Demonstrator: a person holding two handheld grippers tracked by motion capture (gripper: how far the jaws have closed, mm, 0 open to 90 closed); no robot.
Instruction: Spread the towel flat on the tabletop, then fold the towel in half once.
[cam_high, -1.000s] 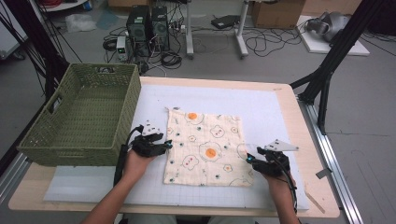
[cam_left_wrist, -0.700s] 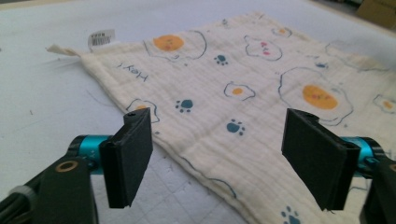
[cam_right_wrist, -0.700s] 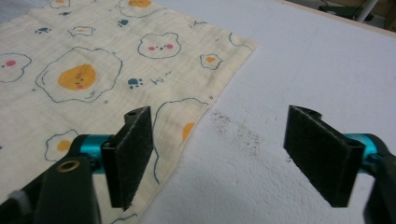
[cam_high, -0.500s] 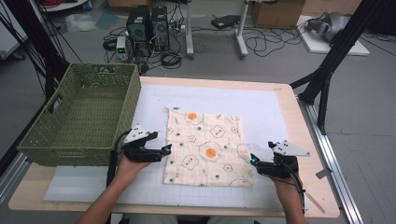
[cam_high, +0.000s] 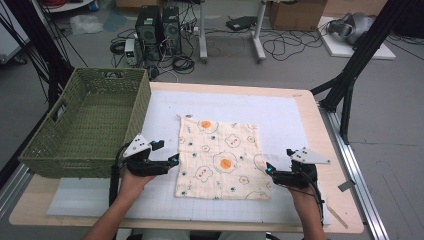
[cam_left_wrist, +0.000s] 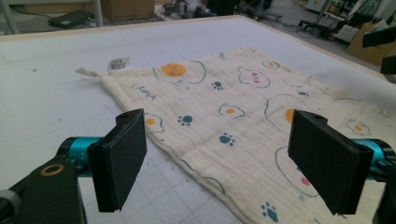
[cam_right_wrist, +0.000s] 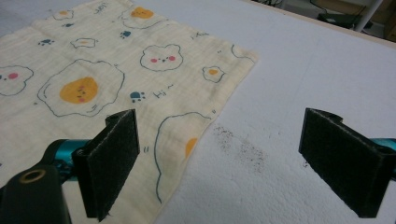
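A cream muslin cloth (cam_high: 220, 159) printed with fried eggs, bear faces and paw prints lies flat and unfolded at the middle of the white gridded mat (cam_high: 280, 117) on the desk (cam_high: 327, 165), near-rectangular, its slightly longer axis running from 12 to 6 o'clock, a small label at its far left corner. At 9 o'clock stands a green woven basket (cam_high: 82, 130), its interior bare. The left gripper (cam_high: 172, 161) and right gripper (cam_high: 270, 172) flank the cloth's near corners, fingers spread wide after just opening, nothing pinched.
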